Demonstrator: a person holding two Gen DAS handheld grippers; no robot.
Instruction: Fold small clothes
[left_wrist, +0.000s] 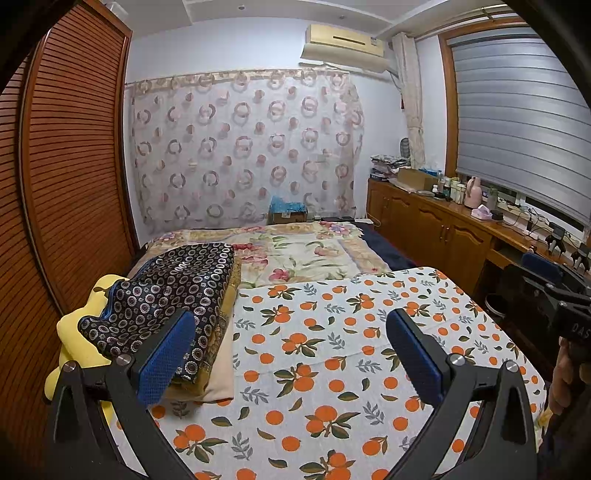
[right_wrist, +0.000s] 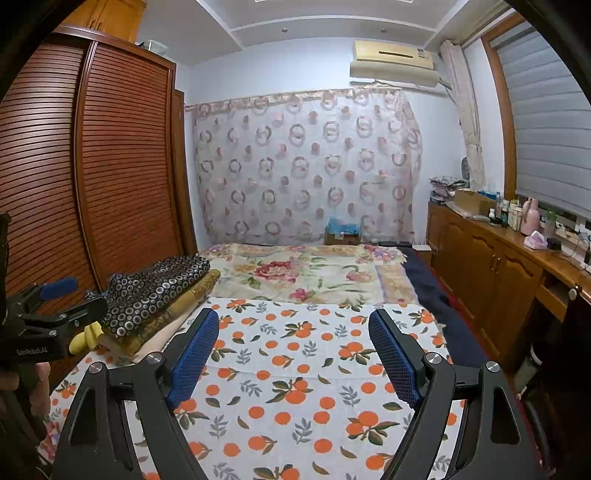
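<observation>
Dark ring-patterned folded clothes (left_wrist: 173, 295) lie stacked at the bed's (left_wrist: 314, 254) left edge, long axis running toward the curtain. Left tongs (left_wrist: 291, 350) and right tongs (right_wrist: 293, 350) both released, empty. "GenRobot.AI" is printed on the left tongs.

White cloth (left_wrist: 332, 350) printed with oranges; beside it, a black garment (left_wrist: 173, 291) with silver rings over a yellow one (left_wrist: 74, 343).

- My left wrist camera looks along my fingers, low over the orange-print cloth (left_wrist: 314, 354), facing the curtain (left_wrist: 240, 147).
- My right one faces likewise, just beside.
- Both share the bed (right_wrist: 306, 273), wardrobe (right_wrist: 110, 166) and stacked clothes (left_wrist: 166, 295).
</observation>
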